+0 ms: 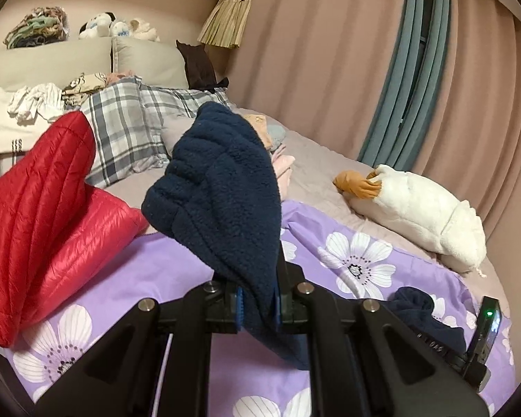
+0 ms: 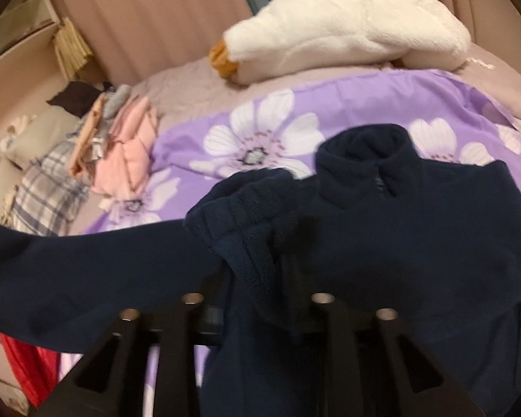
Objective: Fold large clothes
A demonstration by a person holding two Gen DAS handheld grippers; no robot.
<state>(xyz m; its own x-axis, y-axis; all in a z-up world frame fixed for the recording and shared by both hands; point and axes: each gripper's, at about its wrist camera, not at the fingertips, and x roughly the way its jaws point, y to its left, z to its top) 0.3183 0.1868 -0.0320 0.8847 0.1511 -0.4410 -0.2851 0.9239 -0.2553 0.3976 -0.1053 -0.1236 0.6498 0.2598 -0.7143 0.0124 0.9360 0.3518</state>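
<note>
Now, left tongs [image 1: 257, 304] pinching navy fleece [image 2: 399, 236], collar pointing toward plush goose [image 2: 347, 31], right tongs [image 2: 257, 299] unclear.

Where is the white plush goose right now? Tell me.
The white plush goose lies on the bed's far right side in the left wrist view, beside the pink curtain, just beyond the purple flowered duvet.

Warm, kinda dim indoor light, no hard shadows or glare. Both views are fisheye, so edges bend and corners go black. Left view is fairly sharp; right view is smeared with motion blur, and the dark fleece [image 2: 382, 229] loses nearly all texture.
</note>
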